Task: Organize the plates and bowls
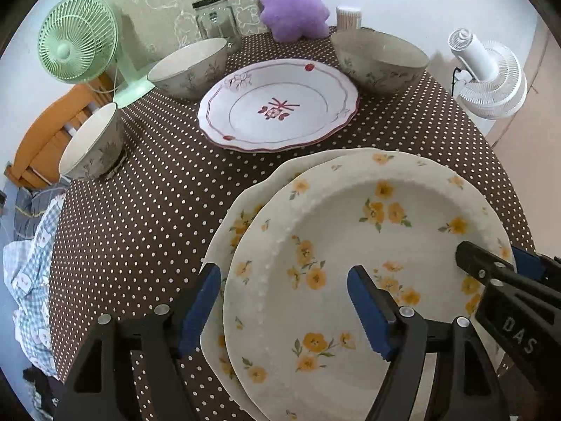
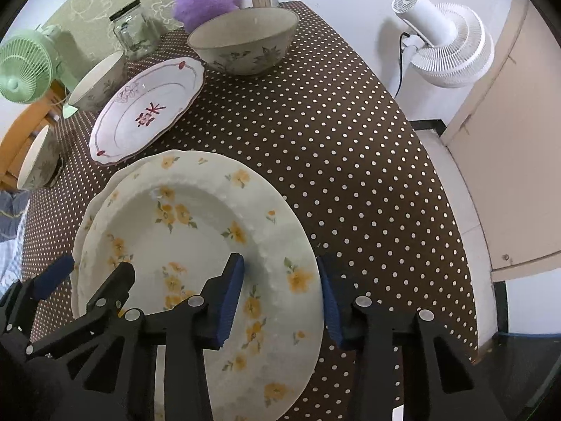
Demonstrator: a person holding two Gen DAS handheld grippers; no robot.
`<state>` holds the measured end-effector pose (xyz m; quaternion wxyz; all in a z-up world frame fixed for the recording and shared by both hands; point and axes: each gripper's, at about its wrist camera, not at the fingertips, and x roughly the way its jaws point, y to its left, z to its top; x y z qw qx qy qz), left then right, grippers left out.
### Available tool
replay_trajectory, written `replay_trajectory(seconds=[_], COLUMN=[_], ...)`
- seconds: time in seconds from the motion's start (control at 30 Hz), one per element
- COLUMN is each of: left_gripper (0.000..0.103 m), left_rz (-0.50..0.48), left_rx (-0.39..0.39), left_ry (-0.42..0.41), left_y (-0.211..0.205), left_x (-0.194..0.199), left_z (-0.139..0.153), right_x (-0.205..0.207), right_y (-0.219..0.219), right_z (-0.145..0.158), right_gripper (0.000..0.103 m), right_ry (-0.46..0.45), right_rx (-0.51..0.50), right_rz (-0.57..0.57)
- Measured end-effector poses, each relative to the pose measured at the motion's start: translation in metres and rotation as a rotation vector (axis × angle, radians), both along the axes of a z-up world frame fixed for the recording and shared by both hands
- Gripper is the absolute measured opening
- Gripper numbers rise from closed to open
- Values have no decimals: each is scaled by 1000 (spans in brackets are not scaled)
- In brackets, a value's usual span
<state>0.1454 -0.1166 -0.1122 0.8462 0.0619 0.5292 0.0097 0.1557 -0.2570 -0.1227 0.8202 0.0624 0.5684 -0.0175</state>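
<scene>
Two yellow-flowered plates point(image 1: 368, 245) stacked at lower centre of the dotted surface point(image 1: 140, 217), left claw point(image 1: 284, 298) and right claw point(image 2: 280, 294) both spread wide over opposite rims, red-patterned plate point(image 1: 277, 105) beyond, three bowls point(image 1: 380, 61) around it, green fan point(image 1: 77, 47) upper left, glass jar point(image 1: 215, 17) and purple plush point(image 1: 291, 0) at top.

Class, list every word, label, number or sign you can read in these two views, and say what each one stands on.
"DAS" – white letters on the black body of the right tongs, seen in the left wrist view.
Glass jar: a small dark mark on its front, too blurred to read.
Red-patterned plate: only painted flowers and a star-like motif, no writing.
Nothing else legible.
</scene>
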Motion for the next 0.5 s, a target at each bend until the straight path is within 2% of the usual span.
replay_trajectory(seconds=[0.23,0.5], left_gripper=[77,77], left_rz=[14,19], left_rx=[-11,-20], left_ry=[-5,-5], left_y=[9,19], left_x=[0,2], left_z=[2,3], right_x=[4,10], right_y=[10,10], right_z=[0,-4], right_gripper=[45,47], right_ry=[-7,10], right_rx=[-6,4], right_rz=[32,2])
